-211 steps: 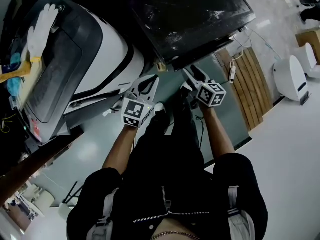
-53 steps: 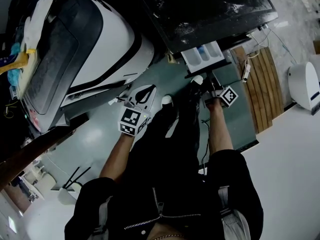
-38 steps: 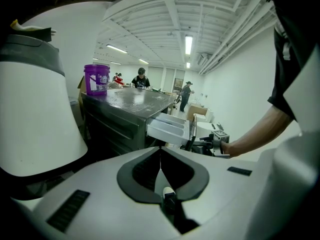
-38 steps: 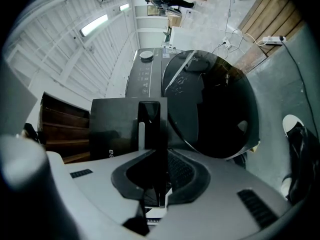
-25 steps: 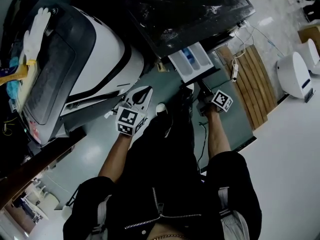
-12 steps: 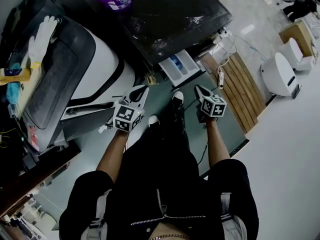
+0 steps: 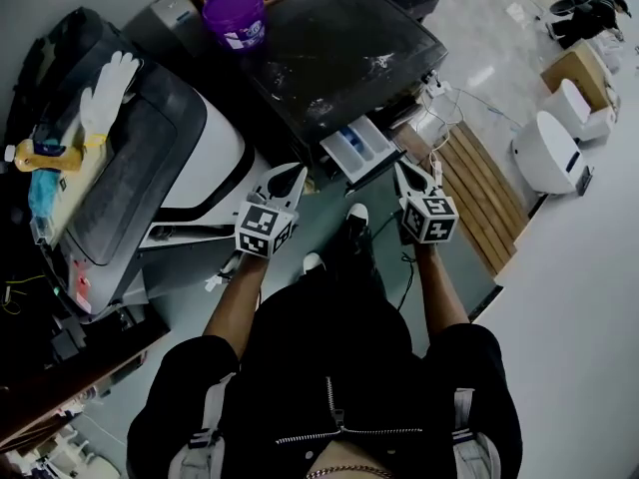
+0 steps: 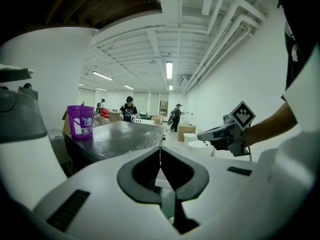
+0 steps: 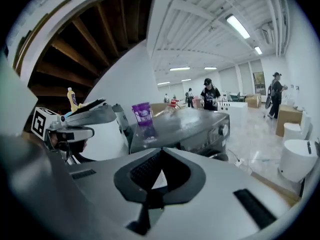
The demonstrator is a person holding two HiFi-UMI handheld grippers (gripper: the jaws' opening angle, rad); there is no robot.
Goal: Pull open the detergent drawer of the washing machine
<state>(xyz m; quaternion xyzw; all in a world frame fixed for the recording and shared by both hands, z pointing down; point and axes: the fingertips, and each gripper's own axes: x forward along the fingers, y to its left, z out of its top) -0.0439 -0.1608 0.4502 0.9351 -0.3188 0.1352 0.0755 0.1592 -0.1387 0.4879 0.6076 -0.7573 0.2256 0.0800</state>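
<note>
The black-topped washing machine [image 7: 339, 58] stands ahead with its white detergent drawer [image 7: 361, 148] pulled out, blue compartments showing. My left gripper [image 7: 297, 169] hovers left of the drawer, shut and empty. My right gripper [image 7: 398, 168] hovers just right of the drawer, shut and empty, apart from it. In the left gripper view the fingertips [image 8: 160, 148] meet over the machine's top [image 8: 125, 136], and the right gripper [image 8: 227, 132] shows at the right. In the right gripper view the jaws [image 9: 161, 150] are closed, with the left gripper [image 9: 65, 129] at the left.
A purple bucket [image 7: 237, 16] stands on the machine's far left corner. A white machine [image 7: 200, 158] with a dark lid is at the left, a white glove [image 7: 110, 88] and a yellow bottle [image 7: 40, 153] on it. A wooden pallet [image 7: 489, 183], cables and a white appliance [image 7: 554, 148] lie right.
Both grippers have risen away from the open drawer; the right one rolled so its marker cube faces up, and its jaws closed. The drawer stays pulled out.
</note>
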